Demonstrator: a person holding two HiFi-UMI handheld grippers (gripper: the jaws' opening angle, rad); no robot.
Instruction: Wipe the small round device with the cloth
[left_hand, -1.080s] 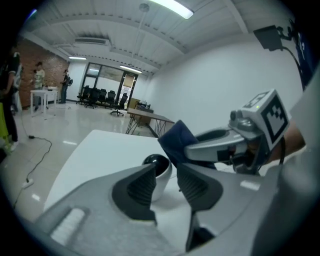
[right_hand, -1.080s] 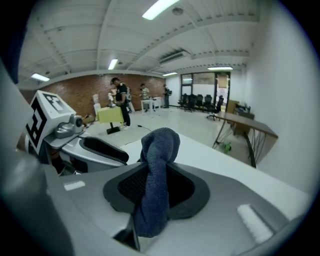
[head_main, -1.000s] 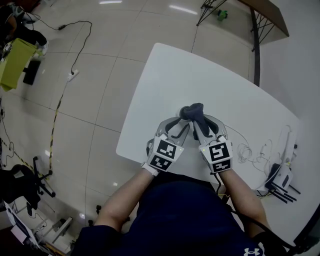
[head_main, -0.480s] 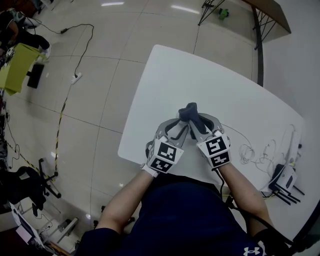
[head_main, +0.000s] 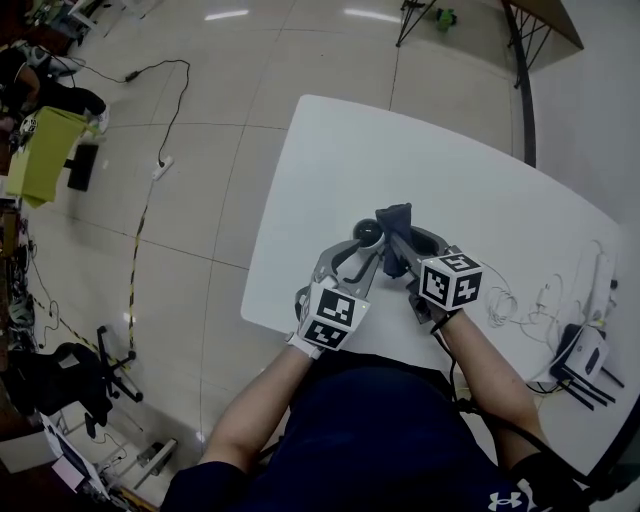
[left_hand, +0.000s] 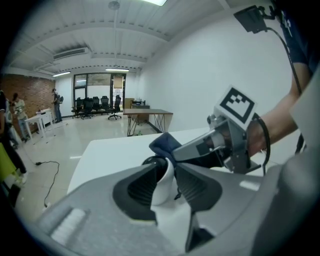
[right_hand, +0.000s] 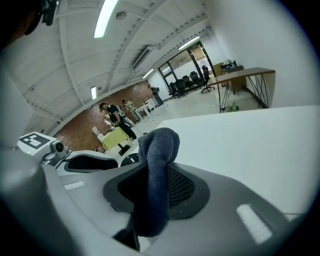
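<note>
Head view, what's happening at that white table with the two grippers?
A person at the white table holds a gripper in each hand. The left gripper is closed on the small round device, a white body with a dark top. The right gripper is clamped on a folded dark blue cloth, whose free end sits right at the device's top. The wiping looks to be under way.

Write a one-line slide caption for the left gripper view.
Left gripper holds the small round device; right gripper holds blue cloth at its top.
</note>
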